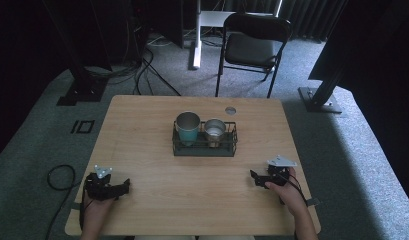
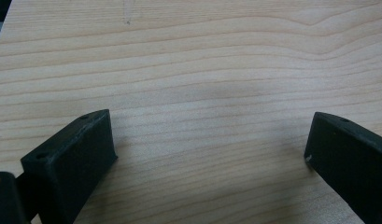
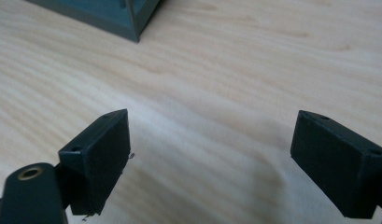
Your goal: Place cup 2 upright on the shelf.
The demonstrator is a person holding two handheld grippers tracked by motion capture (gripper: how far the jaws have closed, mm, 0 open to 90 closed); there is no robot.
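Though held — both grippers (image 1: 123, 187) (image 1: 254, 177) agape, empty.

Place: we're looking at a lab or studio.
Signs: dark curtains (image 1: 312, 15), floor cables (image 1: 147, 70), rig stands (image 1: 324, 85), folding chair (image 1: 252, 45).

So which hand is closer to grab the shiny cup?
Probably the right. The shiny cup sits in the right half of the rack, nearer the right gripper than the left gripper. Both are open and empty, and the right gripper view shows the rack's corner ahead.
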